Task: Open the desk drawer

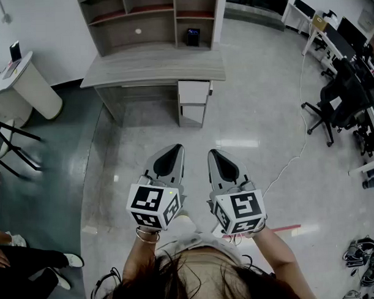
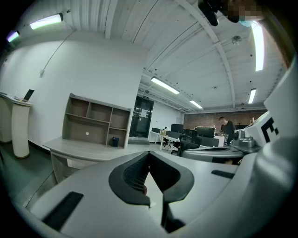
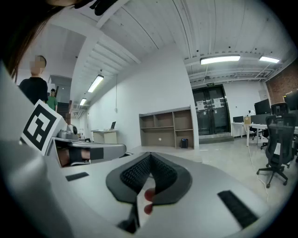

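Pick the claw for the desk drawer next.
Right, barely. The left claw and right claw are both shut, empty, side by side facing the drawer; it sits at the right end of the desk, open floor beside.

Left tongs [image 1: 170, 157], right tongs [image 1: 215, 157] closed, empty.

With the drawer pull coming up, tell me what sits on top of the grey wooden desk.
A grey open-shelf hutch stands along the back of the grey wooden desk. A small dark box sits in its lower right compartment. The hutch hides the desk's back edge.
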The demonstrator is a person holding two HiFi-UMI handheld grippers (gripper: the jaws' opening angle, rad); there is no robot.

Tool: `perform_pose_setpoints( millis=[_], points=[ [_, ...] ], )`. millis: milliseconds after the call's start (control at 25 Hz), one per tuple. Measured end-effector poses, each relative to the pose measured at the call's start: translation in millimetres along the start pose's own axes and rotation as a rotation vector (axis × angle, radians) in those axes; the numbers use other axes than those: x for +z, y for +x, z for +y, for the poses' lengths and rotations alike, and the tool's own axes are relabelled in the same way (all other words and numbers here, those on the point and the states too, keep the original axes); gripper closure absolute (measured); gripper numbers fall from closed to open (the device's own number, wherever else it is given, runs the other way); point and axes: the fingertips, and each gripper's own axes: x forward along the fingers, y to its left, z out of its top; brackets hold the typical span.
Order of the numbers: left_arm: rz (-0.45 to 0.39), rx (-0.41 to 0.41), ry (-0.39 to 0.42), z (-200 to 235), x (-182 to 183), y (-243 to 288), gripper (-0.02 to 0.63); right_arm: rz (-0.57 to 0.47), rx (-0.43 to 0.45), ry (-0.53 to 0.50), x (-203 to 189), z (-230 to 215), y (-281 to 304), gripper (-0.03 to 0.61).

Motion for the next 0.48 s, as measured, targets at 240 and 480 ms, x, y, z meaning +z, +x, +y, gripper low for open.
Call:
perform_pose_setpoints(
  millis=[240, 480],
  points=[
    [0.006, -0.021, 0.006, 21, 0, 14, 0.609, 0.008, -0.016, 0.004, -3, 2, 25, 0.560],
    [0.006, -0.033, 0.002, 43, 2, 24, 0.609, 0.010, -0.044, -0.004, -1, 4, 46, 0.560]
  ],
)
